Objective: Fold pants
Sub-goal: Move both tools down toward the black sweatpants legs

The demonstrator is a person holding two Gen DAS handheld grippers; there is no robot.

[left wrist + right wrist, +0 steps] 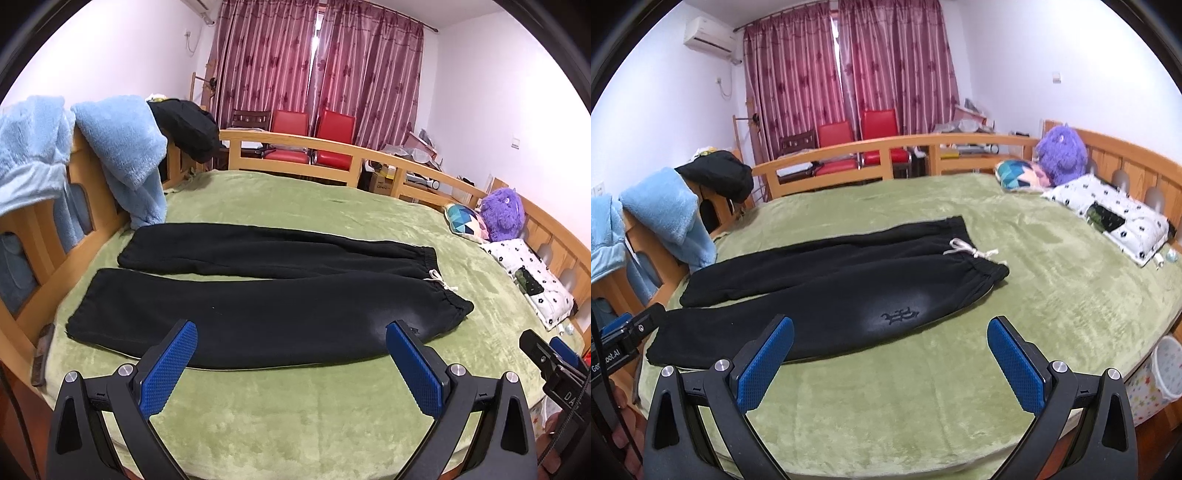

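Note:
Black sweatpants (258, 310) lie flat across the green bed cover (295, 417), legs side by side toward the left, waistband with a white drawstring (439, 279) at the right. My left gripper (291, 332) hovers open just in front of the near leg, nothing between its blue pads. In the right wrist view the same pants (831, 295) show a small dark logo (899, 316) near the hip. My right gripper (890, 328) stands open in front of that logo, holding nothing. Each gripper shows at the edge of the other's view: the right gripper (554, 358), the left gripper (624, 336).
A wooden bed frame (295, 142) rings the mattress. Blue fleece blankets (122, 147) and a black garment (188, 125) hang over the left rail. A purple plush (1062, 153), a patterned cushion (1019, 177) and a white pillow (1108, 214) lie at the right. A patterned bin (1167, 369) stands beside the bed.

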